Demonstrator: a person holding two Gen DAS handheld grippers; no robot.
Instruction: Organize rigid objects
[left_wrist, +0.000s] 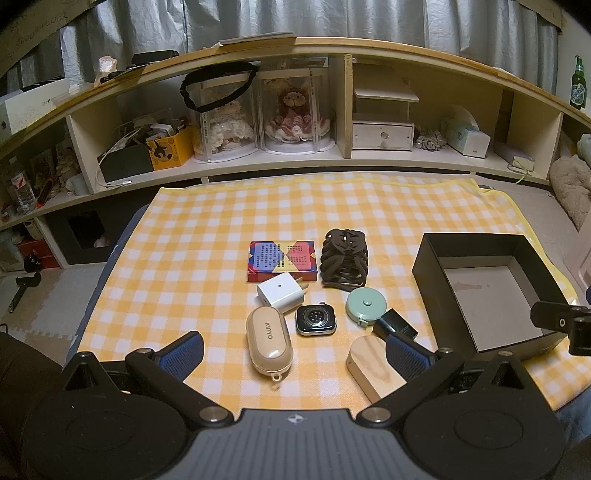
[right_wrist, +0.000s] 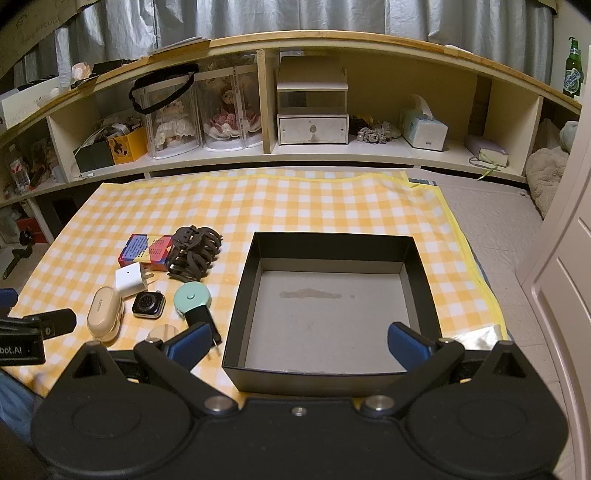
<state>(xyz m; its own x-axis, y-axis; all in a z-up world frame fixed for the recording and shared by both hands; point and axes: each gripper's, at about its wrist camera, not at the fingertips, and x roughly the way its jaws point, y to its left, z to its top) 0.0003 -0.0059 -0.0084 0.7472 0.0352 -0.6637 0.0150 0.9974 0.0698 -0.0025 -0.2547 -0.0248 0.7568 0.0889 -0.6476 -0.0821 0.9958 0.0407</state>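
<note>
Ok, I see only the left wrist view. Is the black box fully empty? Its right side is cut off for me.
Observer: Yes. The right wrist view shows the whole floor of the black box, bare except for a faint stain.
Operator: And the black thing half hidden behind my finger?
Observer: A black plug adapter. Its two metal prongs point toward the near edge of the cloth.
Operator: Is the right gripper open?
Observer: Yes, the right gripper is open and holds nothing, above the box's near wall.

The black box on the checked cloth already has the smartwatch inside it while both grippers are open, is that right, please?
Not quite: the black box is empty, as the right wrist view shows. The smartwatch lies on the checked cloth. Left gripper and right gripper are open.
</note>
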